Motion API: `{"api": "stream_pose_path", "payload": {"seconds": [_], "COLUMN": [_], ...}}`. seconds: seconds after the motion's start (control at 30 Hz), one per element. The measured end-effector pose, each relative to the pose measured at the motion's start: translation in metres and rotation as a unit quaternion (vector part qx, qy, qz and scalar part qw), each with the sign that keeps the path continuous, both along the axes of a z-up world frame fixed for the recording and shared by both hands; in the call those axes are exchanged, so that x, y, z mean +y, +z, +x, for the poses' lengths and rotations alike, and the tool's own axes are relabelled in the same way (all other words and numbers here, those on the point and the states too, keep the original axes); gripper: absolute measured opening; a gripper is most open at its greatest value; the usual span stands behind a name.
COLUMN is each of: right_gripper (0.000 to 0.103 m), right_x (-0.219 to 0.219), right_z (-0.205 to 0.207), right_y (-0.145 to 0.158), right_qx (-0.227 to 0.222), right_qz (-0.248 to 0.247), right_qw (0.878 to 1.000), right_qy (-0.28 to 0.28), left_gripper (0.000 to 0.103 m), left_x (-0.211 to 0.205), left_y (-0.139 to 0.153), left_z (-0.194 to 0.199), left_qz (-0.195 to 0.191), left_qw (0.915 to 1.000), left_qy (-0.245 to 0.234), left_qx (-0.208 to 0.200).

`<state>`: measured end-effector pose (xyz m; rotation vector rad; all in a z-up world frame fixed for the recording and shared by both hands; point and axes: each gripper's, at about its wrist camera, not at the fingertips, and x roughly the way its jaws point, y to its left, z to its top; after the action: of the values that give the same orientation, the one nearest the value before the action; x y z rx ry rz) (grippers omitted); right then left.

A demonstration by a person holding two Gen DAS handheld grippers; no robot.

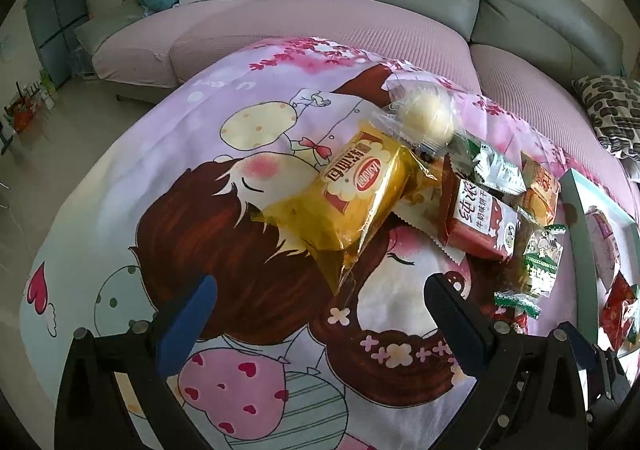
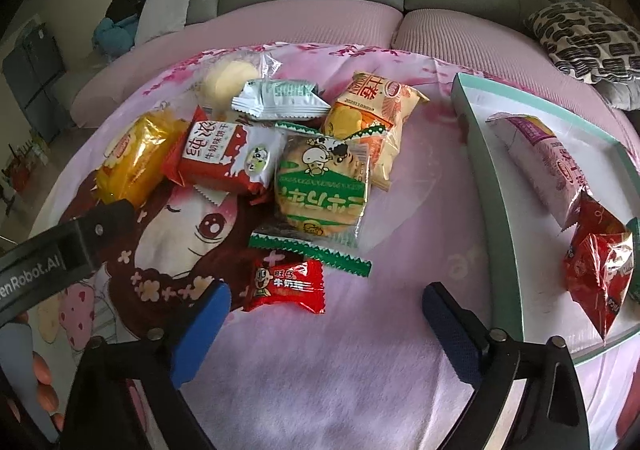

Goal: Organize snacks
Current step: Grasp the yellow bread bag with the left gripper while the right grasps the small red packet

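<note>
Left wrist view, left tongs [image 1: 320, 302]: I see both blue-padded fingers spread wide, nothing between them, hanging over the cartoon-printed cloth [image 1: 140, 185].
Left wrist view, snacks: a yellow bread packet [image 1: 352, 189] lies just beyond the tips; a clear-wrapped pale bun [image 1: 426, 117] and a red-and-white biscuit packet [image 1: 478, 226] sit behind and to the right.
Left wrist view, tray: the teal-rimmed box [image 1: 576, 209] stands at the right edge.
Right wrist view, right tongs [image 2: 326, 300]: my fingers stand wide apart and grip nothing.
Right wrist view, snacks: a small red candy packet [image 2: 286, 286] lies between the tips, touching neither; the green cookie packet [image 2: 322, 185] is just behind it.
Right wrist view, tray: the teal-rimmed box [image 2: 494, 185] at right holds a pink-and-white packet [image 2: 540, 165] and a red packet [image 2: 600, 270].
</note>
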<state>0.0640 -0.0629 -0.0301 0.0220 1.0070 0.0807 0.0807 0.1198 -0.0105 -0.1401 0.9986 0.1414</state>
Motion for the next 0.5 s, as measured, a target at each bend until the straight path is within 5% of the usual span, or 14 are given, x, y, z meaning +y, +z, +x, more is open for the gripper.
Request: {"api": "stream_pose_path", "payload": {"seconds": [0.5], "right_gripper": [0.06], "right_x": [0.017], "right_z": [-0.004], "right_y": [0.001], "right_qx": [-0.008], "right_qz": [-0.025], "right_qw": [0.999], "right_qy": [0.025], "left_gripper": [0.103], "left_x": [-0.006], "left_y": [-0.002], "left_z": [0.002], "left_qz": [0.004], "left_qw": [0.9999], "left_qy": [-0.012], "left_qx": [0.006]}}
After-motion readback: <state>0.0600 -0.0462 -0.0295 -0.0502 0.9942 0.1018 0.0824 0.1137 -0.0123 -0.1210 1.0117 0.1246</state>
